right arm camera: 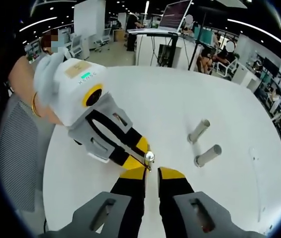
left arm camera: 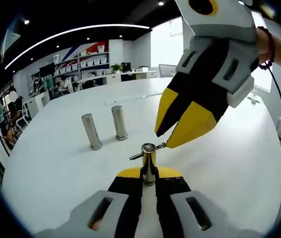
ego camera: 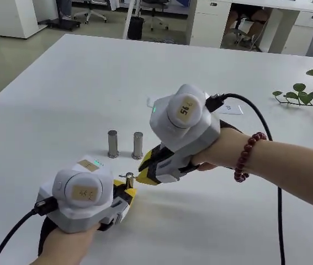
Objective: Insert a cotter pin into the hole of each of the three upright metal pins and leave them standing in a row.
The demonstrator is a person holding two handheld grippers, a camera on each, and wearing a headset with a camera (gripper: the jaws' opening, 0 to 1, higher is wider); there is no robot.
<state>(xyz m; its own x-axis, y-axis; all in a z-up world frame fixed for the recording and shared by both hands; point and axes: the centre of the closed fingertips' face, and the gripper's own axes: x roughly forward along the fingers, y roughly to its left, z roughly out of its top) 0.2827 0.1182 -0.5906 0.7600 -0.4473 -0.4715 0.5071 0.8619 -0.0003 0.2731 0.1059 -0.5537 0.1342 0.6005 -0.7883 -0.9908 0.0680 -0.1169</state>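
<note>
Left hand-held gripper [ego camera: 126, 191] is clamped on one upright metal pin [left arm camera: 148, 154]; the pin's base is hidden by the jaws. Right hand-held gripper [left arm camera: 164, 140], just beside that pin, has its jaws closed on the end of a cotter pin [left arm camera: 136, 156], whose shaft passes through the pin's cross hole. Judged progress: the first insertion is nearly complete. Two bare metal pins [left arm camera: 90, 131] [left arm camera: 119, 122], standing side by side beyond the clamped pin on the tabletop [ego camera: 62, 94], remain. A leafy sprig [ego camera: 305, 91] lies well apart from it. Nothing obstructs access.
</note>
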